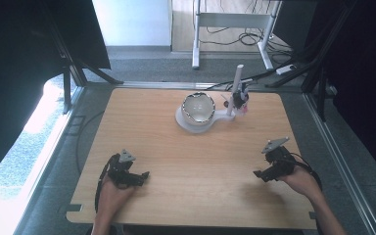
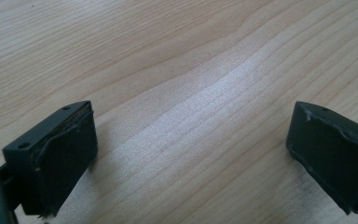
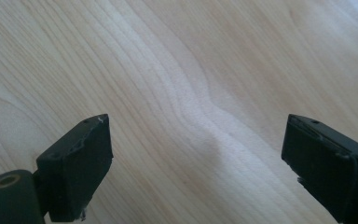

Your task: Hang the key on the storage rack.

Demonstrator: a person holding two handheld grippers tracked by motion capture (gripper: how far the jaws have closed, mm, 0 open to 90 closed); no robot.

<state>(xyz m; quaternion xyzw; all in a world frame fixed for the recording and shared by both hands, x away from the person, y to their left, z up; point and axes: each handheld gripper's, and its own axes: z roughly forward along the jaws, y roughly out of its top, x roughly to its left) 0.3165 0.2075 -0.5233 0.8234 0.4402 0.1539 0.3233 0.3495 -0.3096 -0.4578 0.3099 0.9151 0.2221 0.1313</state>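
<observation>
Bowl (image 1: 199,107) sits on white stand (image 1: 196,123) at far-centre of table (image 1: 176,196), w/ upright post (image 1: 234,93) just beside. Both claws, left (image 1: 138,177) & right (image 1: 260,175), gape empty, well apart from it. Risk: reach-in clips post, tips bowl off stand.

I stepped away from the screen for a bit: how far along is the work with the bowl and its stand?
Nothing looks done: the bowl sits on the white stand at the table's far side. Nothing is in hand: left gripper and right gripper are open near the front edge. Reaching the bowl remains.
</observation>
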